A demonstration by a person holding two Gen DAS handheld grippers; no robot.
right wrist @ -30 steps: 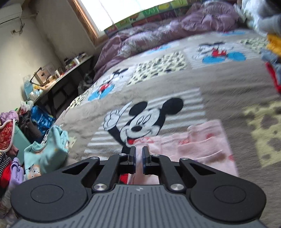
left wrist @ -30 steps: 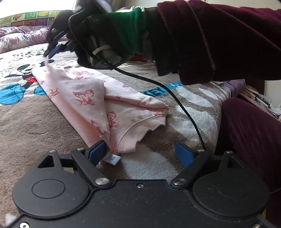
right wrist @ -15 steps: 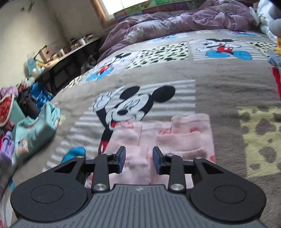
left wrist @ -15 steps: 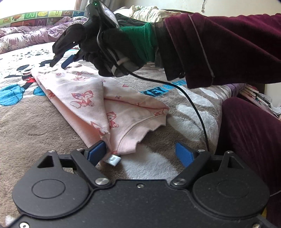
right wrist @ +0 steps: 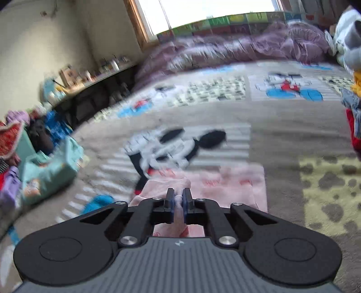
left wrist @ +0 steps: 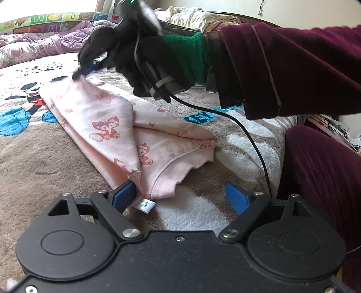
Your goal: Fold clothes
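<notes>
Pink garment [left wrist: 126, 126], fox print, lies partly folded on the bed blanket [left wrist: 33, 166], running from 10 o'clock down to 6 o'clock in the left wrist view. Left gripper [left wrist: 180, 196]: jaws wide open, left pad touching the near hem corner, gripping nothing. Right gripper [left wrist: 83, 72] at 11 o'clock, held by a gloved hand [left wrist: 144, 56], jaws closed on the far corner of the cloth, lifted slightly; right wrist view confirms pink fabric pinched between the jaws.

Step in hand, as judged: a fold with the far end held. Next move likely calls for the left jaws to close on the near hem so both ends carry over together; keep edges aligned.

Writing: size tag [left wrist: 144, 205] reads "100". Blanket lettering at 3 o'clock, partly hidden, "...EY". Alphabet mat [left wrist: 56, 20] at 11 o'clock shows letters, mostly unclear.
</notes>
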